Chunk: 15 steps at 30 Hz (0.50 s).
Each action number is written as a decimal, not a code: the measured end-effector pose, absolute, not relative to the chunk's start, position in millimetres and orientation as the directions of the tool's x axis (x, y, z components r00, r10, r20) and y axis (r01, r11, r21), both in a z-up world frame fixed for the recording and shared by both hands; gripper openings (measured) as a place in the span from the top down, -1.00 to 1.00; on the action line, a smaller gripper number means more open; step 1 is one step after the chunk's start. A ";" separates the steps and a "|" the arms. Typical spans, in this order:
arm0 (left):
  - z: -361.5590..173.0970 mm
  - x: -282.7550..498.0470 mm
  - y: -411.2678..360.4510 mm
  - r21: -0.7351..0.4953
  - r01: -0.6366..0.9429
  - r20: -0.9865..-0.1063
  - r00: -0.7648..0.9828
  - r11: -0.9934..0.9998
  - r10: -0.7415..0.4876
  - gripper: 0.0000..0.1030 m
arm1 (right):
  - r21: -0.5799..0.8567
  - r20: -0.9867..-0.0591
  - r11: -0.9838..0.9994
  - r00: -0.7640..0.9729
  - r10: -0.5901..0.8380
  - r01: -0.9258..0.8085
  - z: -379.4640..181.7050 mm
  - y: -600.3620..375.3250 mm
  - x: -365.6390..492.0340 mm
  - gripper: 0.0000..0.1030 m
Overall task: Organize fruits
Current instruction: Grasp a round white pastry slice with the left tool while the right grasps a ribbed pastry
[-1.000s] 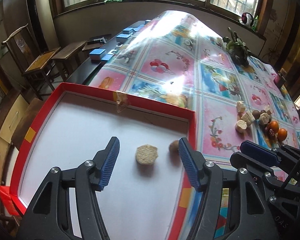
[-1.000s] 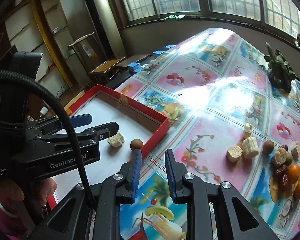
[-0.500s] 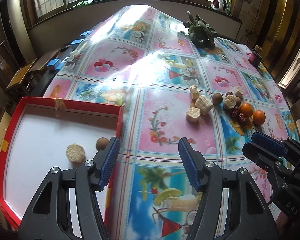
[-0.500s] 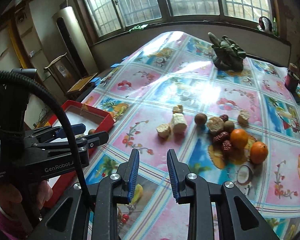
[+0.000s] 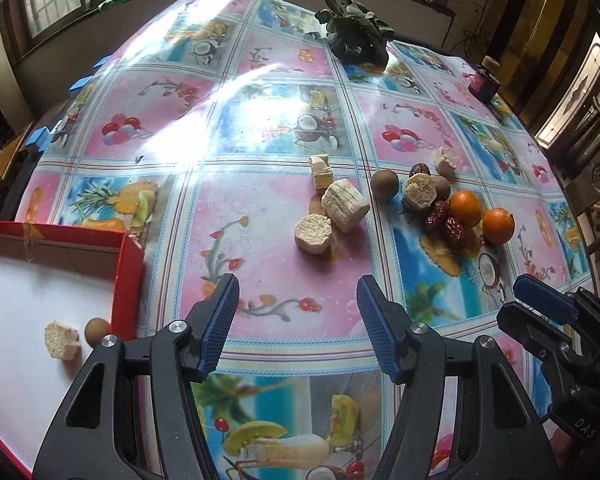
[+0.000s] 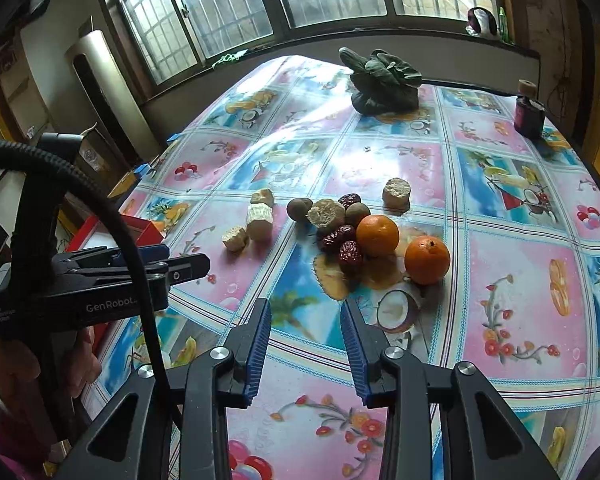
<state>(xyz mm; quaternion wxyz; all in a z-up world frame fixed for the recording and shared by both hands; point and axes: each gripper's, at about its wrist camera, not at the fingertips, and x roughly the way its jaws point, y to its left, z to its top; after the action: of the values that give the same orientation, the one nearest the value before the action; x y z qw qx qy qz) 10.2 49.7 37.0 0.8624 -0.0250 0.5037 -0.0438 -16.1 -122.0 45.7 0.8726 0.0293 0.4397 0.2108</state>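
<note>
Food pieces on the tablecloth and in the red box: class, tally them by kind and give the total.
Oranges: 2
Red dates: 3
Brown round fruits: 3 (2 on the tablecloth, 1 in the red box)
Pale cut chunks: 6 (5 on the tablecloth, 1 in the red box)
Total: 14

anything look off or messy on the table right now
Nothing is spilled or broken. Most fruit still sits loose on the tablecloth, two oranges included, while the red box holds only two pieces. A torn scrap of tape hangs on its far wall.
</note>
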 end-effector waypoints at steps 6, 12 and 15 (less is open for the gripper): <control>28.9 30.2 45.7 -0.074 0.078 -0.864 0.492 0.994 -0.103 -0.19 | 0.253 -0.754 0.901 0.512 0.411 -0.351 39.3 -121.4 -9.5 0.32; 14.6 41.9 41.6 -0.056 0.102 -0.867 0.488 0.993 -0.099 0.17 | 0.259 -0.758 0.896 0.499 0.419 -0.359 34.8 -116.8 -0.4 0.32; 13.7 42.7 41.3 -0.035 0.118 -0.856 0.509 0.992 -0.090 0.53 | 0.255 -0.760 0.894 0.495 0.421 -0.368 34.2 -113.4 2.9 0.32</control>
<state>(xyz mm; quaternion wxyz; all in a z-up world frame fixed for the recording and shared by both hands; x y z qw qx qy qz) 42.7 41.3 13.7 0.8685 0.0138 0.4919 -0.0599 2.9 -113.4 34.2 0.8640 0.0296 0.4478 0.2281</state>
